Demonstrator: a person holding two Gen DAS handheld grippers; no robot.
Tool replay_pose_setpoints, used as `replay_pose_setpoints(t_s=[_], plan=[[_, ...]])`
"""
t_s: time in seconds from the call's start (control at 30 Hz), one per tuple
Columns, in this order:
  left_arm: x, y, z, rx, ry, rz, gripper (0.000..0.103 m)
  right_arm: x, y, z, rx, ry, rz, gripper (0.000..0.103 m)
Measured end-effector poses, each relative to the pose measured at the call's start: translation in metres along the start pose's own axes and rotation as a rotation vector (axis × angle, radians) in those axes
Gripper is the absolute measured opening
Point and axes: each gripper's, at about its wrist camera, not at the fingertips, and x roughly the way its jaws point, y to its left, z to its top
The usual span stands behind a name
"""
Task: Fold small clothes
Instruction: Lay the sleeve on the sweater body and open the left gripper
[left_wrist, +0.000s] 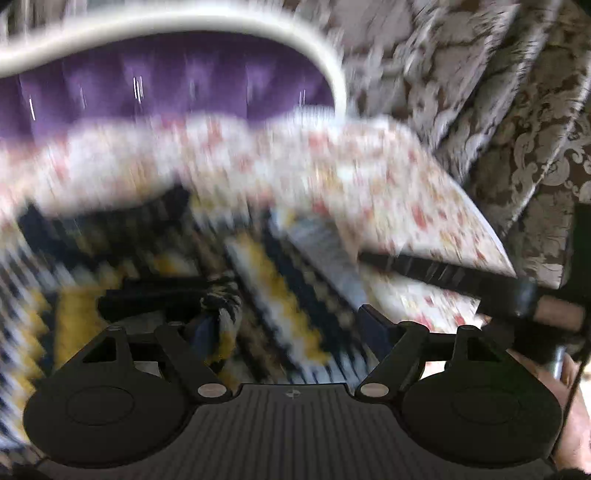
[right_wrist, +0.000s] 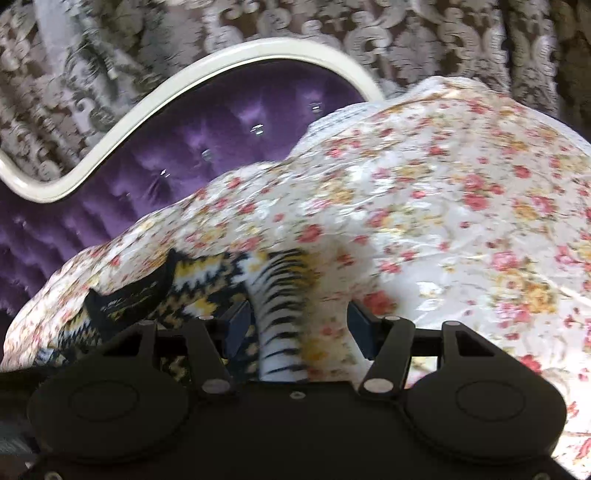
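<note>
A knitted garment (left_wrist: 280, 288) with a navy, yellow and white zigzag pattern lies on a floral bedspread (left_wrist: 369, 173). The left wrist view is blurred by motion. My left gripper (left_wrist: 288, 325) stands over the garment with its jaws wide apart; a bunched fold of knit (left_wrist: 221, 306) sits by the left finger (left_wrist: 207, 332), and I cannot tell whether it is pinched. In the right wrist view the garment (right_wrist: 273, 288) runs between the fingers of my right gripper (right_wrist: 295, 325), whose jaws stand apart around knit and bedspread (right_wrist: 443, 206). The right gripper's dark body (left_wrist: 443, 273) shows at the right of the left view.
A purple tufted headboard (right_wrist: 207, 147) with a cream curved frame (right_wrist: 110, 122) stands behind the bed. Brown and silver damask curtains (right_wrist: 406, 37) hang behind it. A hand (left_wrist: 572, 406) shows at the right edge of the left view.
</note>
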Motion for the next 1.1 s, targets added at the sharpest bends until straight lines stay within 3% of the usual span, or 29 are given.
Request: replay_pose_setpoints(t_s=[0.13, 0.3, 0.5, 0.6, 0.7, 0.8, 0.87, 1.1], plan=[[0.017, 0.011, -0.02, -0.058, 0.053, -0.045, 0.077, -0.003, -0.005, 0.003, 0.019, -0.007, 0.009, 0.064], [-0.002, 0.013, -0.043, -0.028, -0.013, -0.09, 0.077, -0.003, -0.002, 0.004, 0.008, -0.007, 0.024, 0.064], [-0.033, 0.022, -0.072, -0.021, -0.022, -0.097, 0.077, -0.005, 0.008, 0.001, -0.039, -0.016, 0.047, 0.064], [-0.056, 0.029, -0.082, -0.005, -0.097, -0.01, 0.077, -0.005, 0.016, -0.001, -0.078, -0.017, 0.056, 0.064], [-0.082, 0.041, -0.087, 0.03, -0.209, 0.157, 0.077, -0.004, 0.027, -0.005, -0.126, -0.017, 0.075, 0.064], [-0.101, 0.059, -0.083, 0.019, -0.27, 0.308, 0.077, -0.003, 0.04, -0.01, -0.181, -0.015, 0.089, 0.064], [-0.108, 0.076, -0.078, -0.013, -0.296, 0.388, 0.077, -0.002, 0.048, -0.014, -0.221, -0.014, 0.098, 0.064], [-0.115, 0.14, -0.077, -0.221, -0.317, 0.549, 0.077, -0.001, 0.077, -0.03, -0.342, -0.005, 0.15, 0.064]])
